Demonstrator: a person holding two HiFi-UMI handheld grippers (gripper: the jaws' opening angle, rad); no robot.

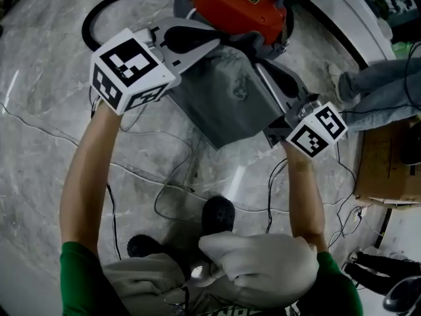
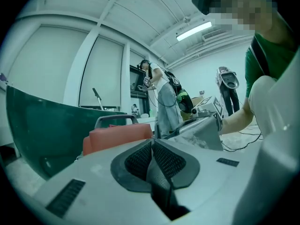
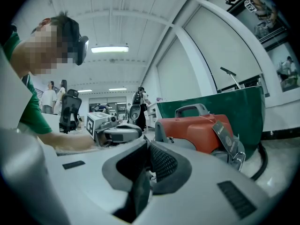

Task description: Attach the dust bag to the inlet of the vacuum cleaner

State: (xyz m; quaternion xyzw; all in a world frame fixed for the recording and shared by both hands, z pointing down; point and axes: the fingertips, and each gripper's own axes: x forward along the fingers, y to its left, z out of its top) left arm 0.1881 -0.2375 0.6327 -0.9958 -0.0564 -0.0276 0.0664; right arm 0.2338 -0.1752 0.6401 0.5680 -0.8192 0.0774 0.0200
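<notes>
A grey dust bag [image 1: 230,101] hangs over the marble floor between my two grippers, just in front of the red vacuum cleaner [image 1: 240,5]. My left gripper [image 1: 200,41] reaches to the bag's upper left edge. Its pads [image 2: 161,158] are pressed together, and the bag [image 2: 204,135] runs off to the right from them. My right gripper [image 1: 276,78] lies along the bag's right edge, nearly shut on it. In the right gripper view its jaws [image 3: 148,146] show only a thin gap. The vacuum [image 3: 197,128] stands beyond them, and its inlet is hidden.
A black hose [image 1: 99,12] loops at the vacuum's left. Thin cables [image 1: 177,183] trail over the floor by the person's shoes [image 1: 217,216]. A cardboard box [image 1: 385,170] and another person's legs [image 1: 375,91] are at the right. A green panel [image 2: 42,135] stands behind the vacuum.
</notes>
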